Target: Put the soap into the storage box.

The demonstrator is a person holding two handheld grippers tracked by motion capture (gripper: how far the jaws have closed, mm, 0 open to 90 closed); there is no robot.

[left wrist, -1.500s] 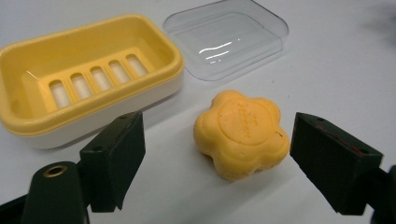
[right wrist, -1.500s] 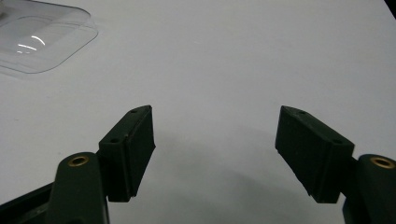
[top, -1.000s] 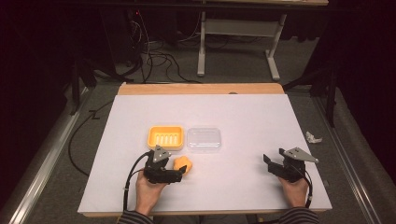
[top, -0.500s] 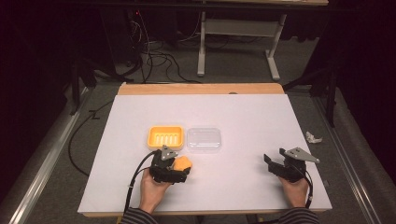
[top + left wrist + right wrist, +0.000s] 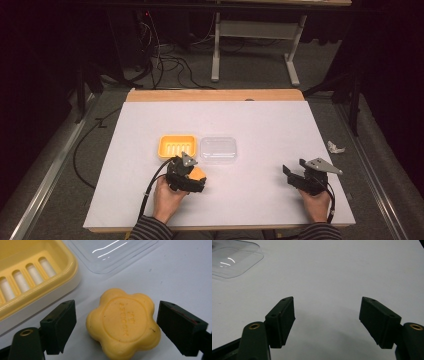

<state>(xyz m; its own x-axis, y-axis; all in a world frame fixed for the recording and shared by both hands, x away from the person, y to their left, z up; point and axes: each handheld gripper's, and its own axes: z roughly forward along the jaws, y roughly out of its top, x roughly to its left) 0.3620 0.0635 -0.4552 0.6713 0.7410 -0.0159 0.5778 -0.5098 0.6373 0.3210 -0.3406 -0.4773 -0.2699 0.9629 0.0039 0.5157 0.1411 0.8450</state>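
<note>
High view: white table [image 5: 260, 120] with a wooden far edge. Left gripper [image 5: 192, 179] at the near-left of centre, gripped by the left hand [image 5: 167, 196], forearm in a striped sleeve [image 5: 150, 231] entering from the bottom edge and angled forward and slightly rightward. Orange soap [image 5: 199, 173] flat on the table at the gripper's tip, partly covered by the gripper body. Yellow soap dish [image 5: 176, 146] just beyond the gripper, clear lid [image 5: 218, 149] directly beside the dish on its right. Right gripper [image 5: 291, 173] at the near-right, well apart from the soap, held low over the table by the right hand [image 5: 314, 202], pointed leftward and forward. Crumpled white scrap [image 5: 335, 147] on the floor past the table's right edge.

Left gripper view: jaws spread wide, one on each side of the flower-shaped soap [image 5: 123, 323], neither pad touching it. Soap resting on the table, embossed face up. Slotted soap dish [image 5: 32, 277] at upper left, near the soap but apart from it. Clear lid [image 5: 112, 253] at the top, also apart from the soap.

Right gripper view: jaws spread wide over bare table surface [image 5: 337, 270], nothing between them. Corner of the clear lid [image 5: 233, 261] at upper left, well apart from the jaws.
</note>
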